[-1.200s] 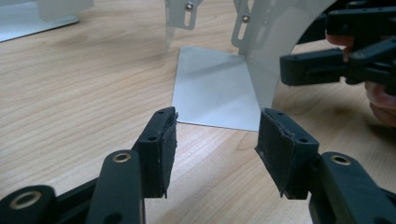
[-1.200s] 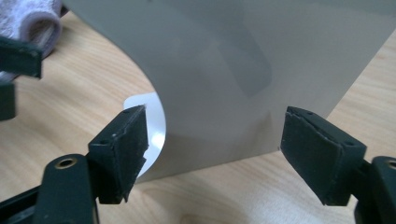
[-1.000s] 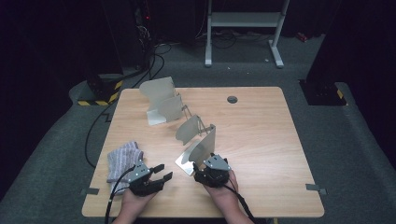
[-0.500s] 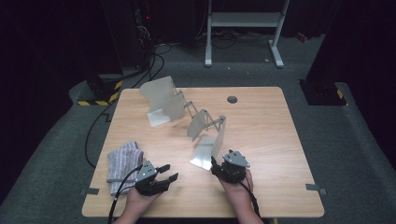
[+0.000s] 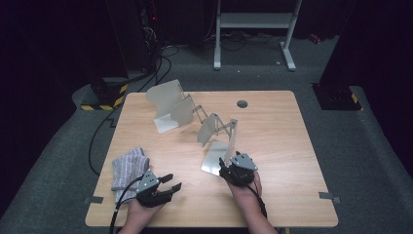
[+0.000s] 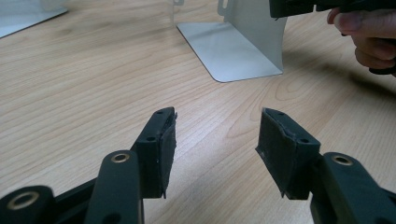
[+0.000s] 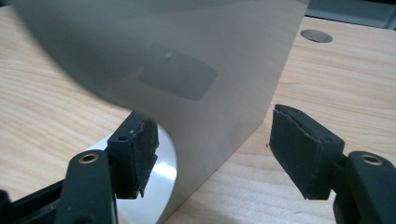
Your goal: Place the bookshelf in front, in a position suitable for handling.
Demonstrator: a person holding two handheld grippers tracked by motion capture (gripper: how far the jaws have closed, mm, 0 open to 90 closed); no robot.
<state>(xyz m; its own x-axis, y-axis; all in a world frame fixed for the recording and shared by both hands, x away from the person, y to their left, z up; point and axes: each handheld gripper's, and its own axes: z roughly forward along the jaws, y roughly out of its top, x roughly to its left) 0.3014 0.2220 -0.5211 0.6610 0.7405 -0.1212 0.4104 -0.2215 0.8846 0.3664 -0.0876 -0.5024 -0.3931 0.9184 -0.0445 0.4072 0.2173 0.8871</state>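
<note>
Wide wooden table (image 5: 292,146) under both claws. Ahead of the right claw (image 5: 233,168), metal bookend (image 5: 220,156) upright on its base, plate between the gaping pads (image 7: 294,149) but unpinched, seemingly lined up for a grab. Farther beyond, second bookend (image 5: 170,105). Beside the left claw (image 5: 168,184), striped cloth (image 5: 127,168). Left claw open, empty, probably waiting.

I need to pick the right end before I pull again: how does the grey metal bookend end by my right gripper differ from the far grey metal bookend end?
The near grey metal bookend end stands close to the person, its upright plate between the open pads of the right gripper. The far grey metal bookend end stands toward the table's back left, away from both grippers, and looks larger. Both are L-shaped sheet metal, joined by scissor links.
</note>
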